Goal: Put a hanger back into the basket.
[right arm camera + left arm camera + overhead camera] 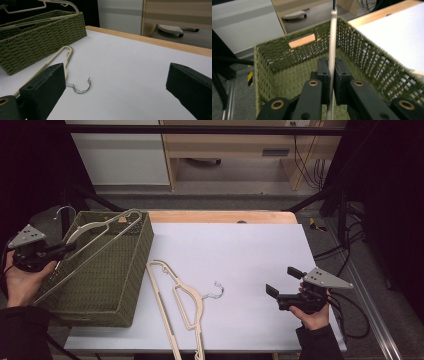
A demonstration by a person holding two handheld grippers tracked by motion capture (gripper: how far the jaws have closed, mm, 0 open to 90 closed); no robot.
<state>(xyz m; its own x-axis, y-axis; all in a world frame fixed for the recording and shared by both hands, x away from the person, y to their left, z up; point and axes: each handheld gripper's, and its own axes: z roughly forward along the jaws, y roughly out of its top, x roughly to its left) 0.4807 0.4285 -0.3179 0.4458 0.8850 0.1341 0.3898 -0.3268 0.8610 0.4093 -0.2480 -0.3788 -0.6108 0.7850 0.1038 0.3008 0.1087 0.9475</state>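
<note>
High view: left gripper (62,249) at basket's (131,285) left edge, clamped on cream hanger (102,227) lying slantwise over green basket. Second hanger (182,307) flat on white table (240,255), just right of basket. Right gripper (282,282) near table's right edge, jaws spread, nothing between.

Left gripper view: jaws pinched on hanger bar (333,42), basket wall (367,52) beyond; contact with basket floor hard to tell.

Right gripper view: jaws wide apart, empty; table hanger's metal hook (81,87) ahead, basket (37,47) at left.
</note>
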